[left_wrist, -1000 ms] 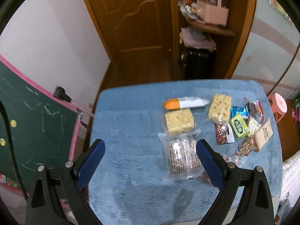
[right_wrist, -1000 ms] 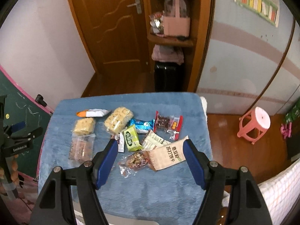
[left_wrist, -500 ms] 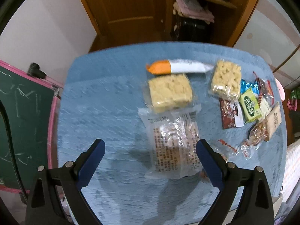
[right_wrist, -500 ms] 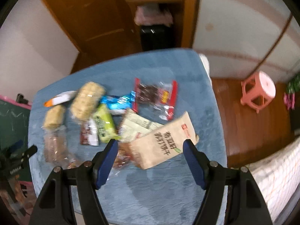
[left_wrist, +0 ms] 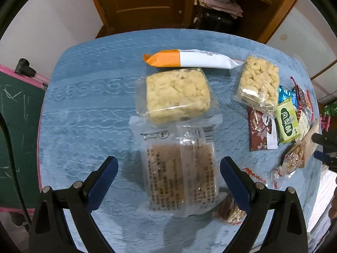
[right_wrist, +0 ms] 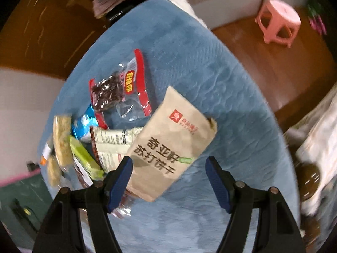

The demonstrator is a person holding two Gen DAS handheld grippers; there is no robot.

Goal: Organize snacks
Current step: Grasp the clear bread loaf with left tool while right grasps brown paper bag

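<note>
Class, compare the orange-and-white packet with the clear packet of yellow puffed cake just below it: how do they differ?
The orange-and-white packet is long, slim and opaque; the clear packet of yellow puffed cake is squarish, thick and see-through. The first lies clear of other snacks; the second overlaps another clear packet. Both lie flat on the blue cloth.

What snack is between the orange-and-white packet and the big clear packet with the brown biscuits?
The square pale yellow puffed cake in clear wrap lies between the orange-and-white packet and the clear biscuit packet, overlapping the latter's top edge. The left wrist view shows it.
</note>
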